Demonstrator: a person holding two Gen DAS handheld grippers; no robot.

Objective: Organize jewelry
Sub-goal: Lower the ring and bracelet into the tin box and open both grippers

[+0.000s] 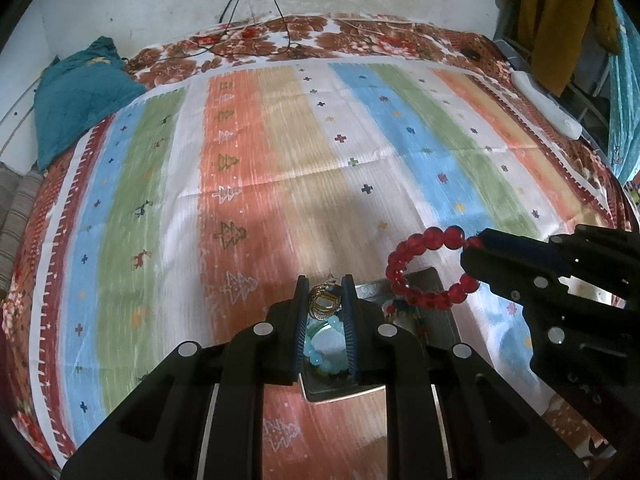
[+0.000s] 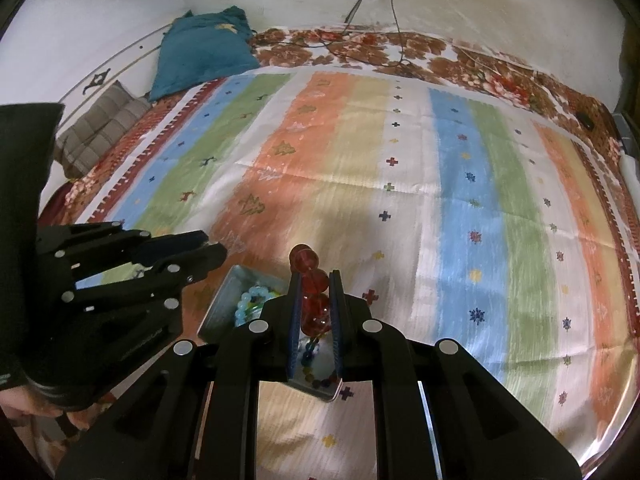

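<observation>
In the left wrist view, the left gripper (image 1: 325,300) is clamped on a small gold wire ornament (image 1: 323,301), held between its blue-padded fingers (image 1: 301,320) just above a shallow metal tray (image 1: 428,280). The tray sits on a striped cloth (image 1: 240,160) spread over a floral bedsheet (image 1: 380,40). Inside the tray, directly under the gripper, lies a light blue bead bracelet (image 1: 326,346); a darker multicoloured strand (image 1: 400,308) lies further right in the same tray, too small to make out in detail. To the right, the right gripper (image 1: 474,248) is closed on a red bead bracelet (image 1: 428,268), pinching one end so that the loop hangs open over the tray's far right part. A teal pillow (image 1: 80,92) rests at the far left corner by the wall.

In the right wrist view, the right gripper (image 2: 316,292) holds the red bead bracelet (image 2: 314,280) edge-on, its beads stacked in a line between the closed fingers (image 2: 295,320), above the metal tray (image 2: 224,300). The tray holds the light blue bead bracelet (image 2: 250,300) at its left end and a dark beaded strand (image 2: 316,376) at its near end, seen partly through the gap in the fingers. The left gripper (image 2: 210,250) comes in from the left, over the tray's left edge; from this side its hold cannot be seen. The teal pillow (image 2: 200,56) and a grey checked cushion (image 2: 100,128) lie at the far left.
</observation>
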